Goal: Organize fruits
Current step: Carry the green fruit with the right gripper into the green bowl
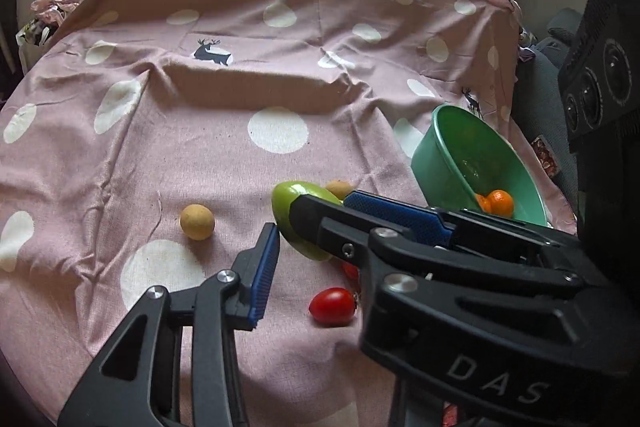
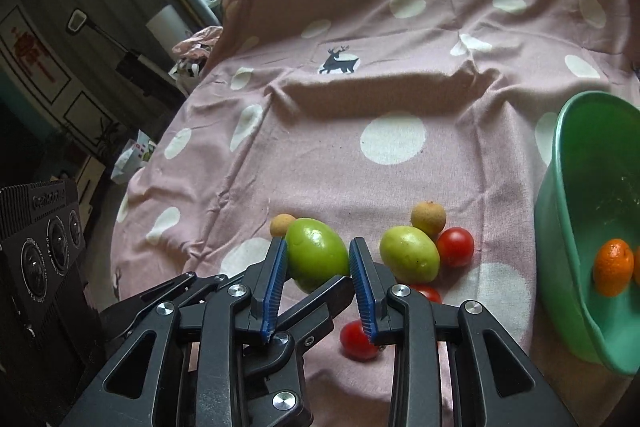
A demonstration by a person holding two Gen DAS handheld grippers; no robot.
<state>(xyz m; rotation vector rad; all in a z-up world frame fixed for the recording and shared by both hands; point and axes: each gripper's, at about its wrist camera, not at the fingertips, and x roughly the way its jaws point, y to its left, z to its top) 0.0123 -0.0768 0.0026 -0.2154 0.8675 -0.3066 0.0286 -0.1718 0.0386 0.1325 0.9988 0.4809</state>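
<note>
Green fruit clamped between both tools, lifted off the pink spotted cloth (image 2: 400, 187).

We note a smooth, oval green fruit (image 2: 318, 253), glossy and unblemished, held just left of a second green fruit (image 2: 409, 259) lying on the cloth. The tilted green bowl (image 2: 560, 227) at right holds an orange citrus (image 2: 613, 267). We see the right gripper (image 2: 318, 259) pitched downward, pads pressed on the fruit's two sides; the left gripper (image 1: 308, 233) reaches in from the left, also clamped on it.
</note>
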